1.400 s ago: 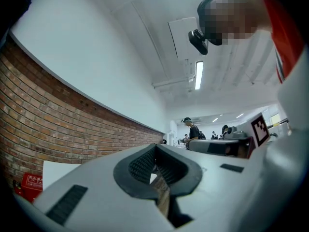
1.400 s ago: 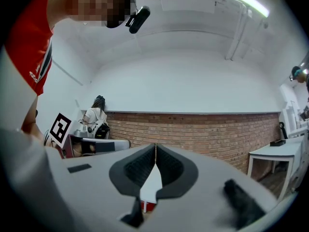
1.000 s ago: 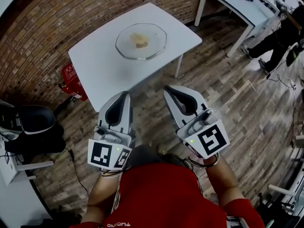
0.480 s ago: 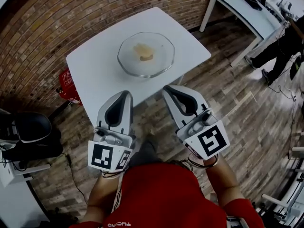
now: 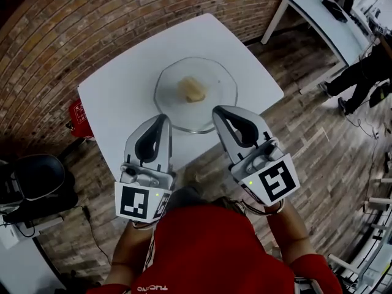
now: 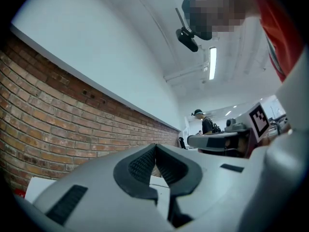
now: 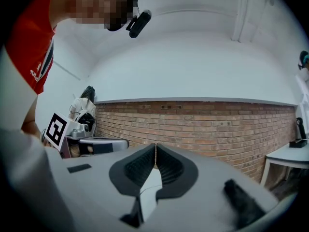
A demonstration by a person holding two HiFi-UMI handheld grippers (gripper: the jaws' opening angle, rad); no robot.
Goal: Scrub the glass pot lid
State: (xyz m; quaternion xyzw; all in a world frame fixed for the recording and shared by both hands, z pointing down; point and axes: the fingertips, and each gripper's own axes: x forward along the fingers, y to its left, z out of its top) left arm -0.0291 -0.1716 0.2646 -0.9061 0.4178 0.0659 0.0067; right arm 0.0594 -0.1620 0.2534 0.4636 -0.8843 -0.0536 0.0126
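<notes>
A round glass pot lid lies on a white square table in the head view, with a yellowish sponge-like lump at its middle. My left gripper hangs over the table's near edge, just left of the lid, shut with nothing in it. My right gripper reaches over the lid's near rim, also shut and empty. In the left gripper view the left gripper has its tips pressed together in front of a brick wall. The right gripper view shows the right gripper likewise closed tip to tip.
A brick wall runs behind the table. A red object sits on the wooden floor at the table's left. A black chair stands at the far left. A second white table and a standing person are at the upper right.
Both grippers and the head camera have advanced toward the table. The lid now sits lower and larger in the head view, and the gripper tips have reached the table's near edge.
</notes>
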